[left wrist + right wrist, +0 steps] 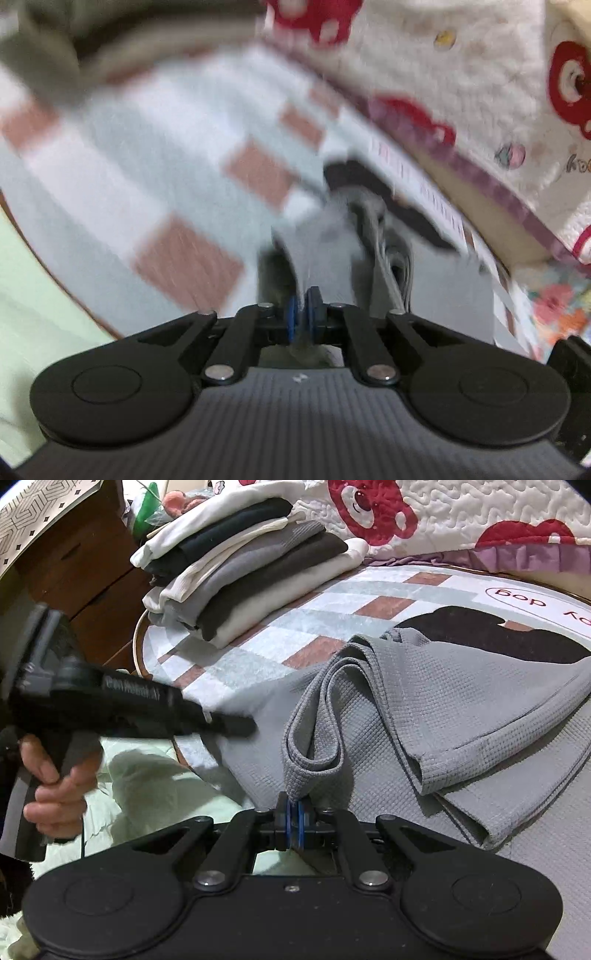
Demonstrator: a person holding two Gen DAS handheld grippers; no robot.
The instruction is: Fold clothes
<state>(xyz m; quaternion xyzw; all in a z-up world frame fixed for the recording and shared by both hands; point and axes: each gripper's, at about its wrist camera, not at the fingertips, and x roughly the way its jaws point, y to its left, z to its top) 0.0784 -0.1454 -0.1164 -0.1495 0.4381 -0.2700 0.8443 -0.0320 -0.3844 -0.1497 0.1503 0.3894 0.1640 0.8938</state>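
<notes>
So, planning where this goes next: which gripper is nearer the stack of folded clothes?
Left. The left gripper reaches along the mat below the stack of folded clothes; the right gripper is farther back.

Grey waffle-knit garment (461,716) half-folded on checked mat, edges lifted.

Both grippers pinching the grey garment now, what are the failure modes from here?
1. Right gripper holds only a bunched corner of the grey garment; it may slip out on a pull.
2. Left gripper view is blurred; its grip can't be verified.
3. The folded stack sits close by; dragged fabric might topple it.
</notes>
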